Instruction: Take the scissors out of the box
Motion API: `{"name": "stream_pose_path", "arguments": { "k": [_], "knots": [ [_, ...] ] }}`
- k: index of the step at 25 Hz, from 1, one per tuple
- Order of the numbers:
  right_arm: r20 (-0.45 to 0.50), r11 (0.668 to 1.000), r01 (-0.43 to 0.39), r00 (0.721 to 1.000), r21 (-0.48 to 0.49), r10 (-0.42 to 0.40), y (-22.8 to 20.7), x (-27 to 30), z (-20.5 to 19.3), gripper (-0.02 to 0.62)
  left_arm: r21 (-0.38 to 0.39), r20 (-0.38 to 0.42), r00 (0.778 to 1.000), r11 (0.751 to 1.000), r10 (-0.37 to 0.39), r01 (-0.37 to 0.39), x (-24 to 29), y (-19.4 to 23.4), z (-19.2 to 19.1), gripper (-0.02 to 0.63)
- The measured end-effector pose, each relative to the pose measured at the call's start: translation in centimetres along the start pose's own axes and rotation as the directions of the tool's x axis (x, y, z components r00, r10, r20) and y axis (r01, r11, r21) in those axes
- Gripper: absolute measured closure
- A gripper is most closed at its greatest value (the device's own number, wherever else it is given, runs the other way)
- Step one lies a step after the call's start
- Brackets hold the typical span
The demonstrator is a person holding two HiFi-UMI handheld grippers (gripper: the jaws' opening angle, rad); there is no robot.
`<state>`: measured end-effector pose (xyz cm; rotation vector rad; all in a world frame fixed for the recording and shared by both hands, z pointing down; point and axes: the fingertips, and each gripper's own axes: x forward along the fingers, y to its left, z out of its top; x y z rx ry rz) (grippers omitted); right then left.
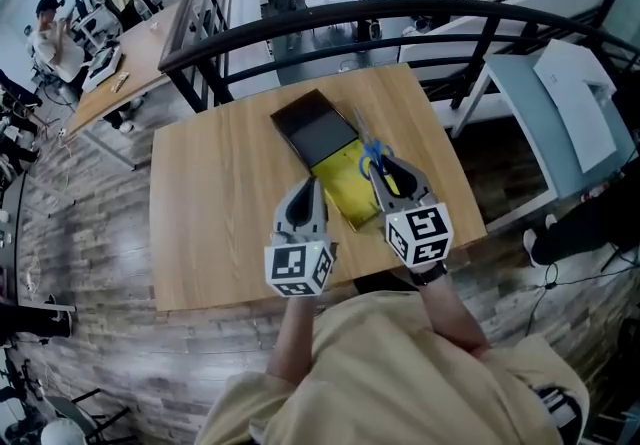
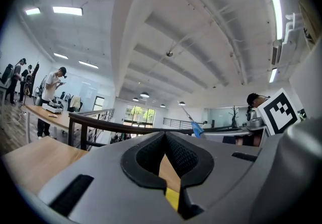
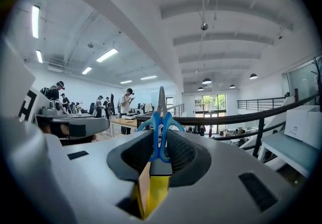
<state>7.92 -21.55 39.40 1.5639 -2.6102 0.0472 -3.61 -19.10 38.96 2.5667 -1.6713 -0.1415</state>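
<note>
The scissors (image 1: 372, 151) have blue handles and steel blades. My right gripper (image 1: 385, 171) is shut on their handles and holds them above the box, blades pointing away from me. In the right gripper view the scissors (image 3: 160, 117) stand upright between the pads of the right gripper (image 3: 160, 140). The box (image 1: 340, 183) lies on the wooden table (image 1: 220, 213), its yellow inside showing and its black lid (image 1: 315, 128) folded back. My left gripper (image 1: 310, 191) hovers beside the box's near left corner. Its jaws meet at the tip of the left gripper (image 2: 164, 135), with nothing held.
A black railing (image 1: 400, 18) runs just past the table's far edge. A white desk (image 1: 560, 103) stands to the right. The person's torso (image 1: 400, 373) fills the bottom of the head view. People stand at desks on a lower floor at far left (image 1: 55, 33).
</note>
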Motion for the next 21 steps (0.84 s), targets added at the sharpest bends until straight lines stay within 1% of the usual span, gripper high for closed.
{"name": "stream_pose_path", "arguments": {
  "k": [2,5,9,11,14,17,21],
  "knots": [
    [0.014,1.0,0.002,1.0,-0.002,-0.002,0.4,-0.6,0.4,0.512,0.015,0.003,1.0,1.0,0.007,-0.007,-0.7,0.0,0.1,0.594],
    [0.041,0.998,-0.028,0.999,0.057,0.025,0.9,-1.4,1.3,0.512,0.02,0.016,1.0,1.0,0.007,-0.007,-1.3,0.1,0.9,0.594],
    [0.087,0.999,-0.027,0.996,0.041,0.024,1.1,-2.5,3.5,0.512,0.041,0.043,0.999,0.999,0.014,-0.016,-1.9,0.2,2.5,0.594],
    [0.098,0.998,-0.033,0.995,0.051,0.028,1.1,-2.9,4.1,0.512,0.039,0.038,0.999,0.999,0.016,-0.017,-2.0,0.0,2.5,0.594],
    [0.122,0.994,-0.066,0.991,0.088,0.055,1.0,-3.3,5.0,0.511,0.034,0.021,1.0,0.999,0.004,-0.005,-1.6,-0.5,1.8,0.594],
    [0.146,0.995,-0.076,0.987,0.069,0.065,0.9,-3.4,6.1,0.512,0.033,0.012,1.0,0.999,-0.007,0.007,-1.0,-1.0,1.3,0.594],
    [0.153,0.997,-0.073,0.986,0.03,0.068,0.3,-3.6,6.5,0.511,0.033,0.011,1.0,0.999,-0.016,0.015,-0.2,-1.8,1.1,0.594]
  ]
}}
